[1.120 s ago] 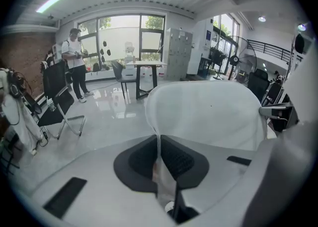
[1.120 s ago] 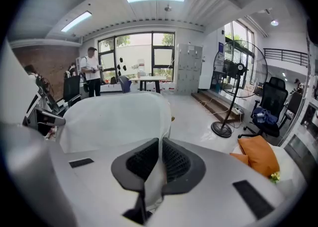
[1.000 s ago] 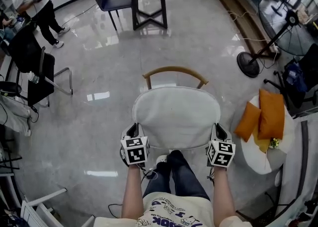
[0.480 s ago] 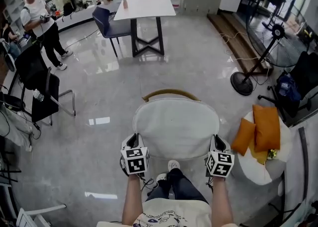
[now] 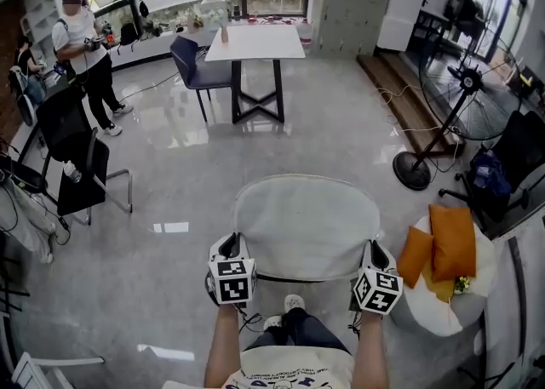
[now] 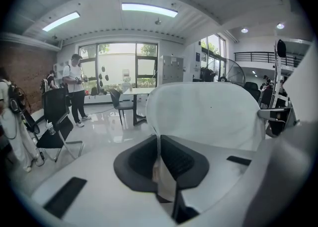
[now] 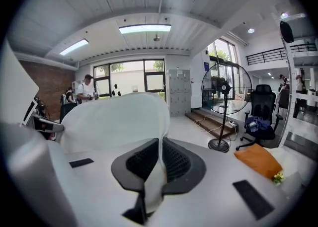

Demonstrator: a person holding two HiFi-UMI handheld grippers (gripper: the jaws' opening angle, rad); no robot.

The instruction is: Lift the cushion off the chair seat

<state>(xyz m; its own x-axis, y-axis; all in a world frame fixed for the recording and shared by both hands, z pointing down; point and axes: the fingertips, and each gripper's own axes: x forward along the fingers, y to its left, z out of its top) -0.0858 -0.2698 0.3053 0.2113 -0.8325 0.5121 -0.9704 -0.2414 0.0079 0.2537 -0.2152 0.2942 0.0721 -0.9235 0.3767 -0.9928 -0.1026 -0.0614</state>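
The white round cushion (image 5: pixel 306 224) hangs in the air in front of me, held by its two near corners. My left gripper (image 5: pixel 228 248) is shut on its left edge, and thin cushion fabric (image 6: pixel 160 164) is pinched between the dark pads. My right gripper (image 5: pixel 375 254) is shut on the right edge in the same way, with fabric (image 7: pixel 155 171) between its pads. The cushion (image 6: pixel 208 114) fills much of the left gripper view and the left half of the right gripper view (image 7: pixel 114 121). The chair is hidden under the cushion in the head view.
A floor fan (image 5: pixel 464 111) stands at the right. A low round seat (image 5: pixel 417 306) with orange pillows (image 5: pixel 451 241) is close to my right gripper. A black chair (image 5: pixel 77 153) stands at the left, and a table (image 5: pixel 255 42), a blue chair (image 5: pixel 194 64) and a person (image 5: pixel 85 47) are farther back.
Both grippers have risen with the cushion held between them. The chair's wooden backrest, visible behind the cushion earlier, is now covered by it.
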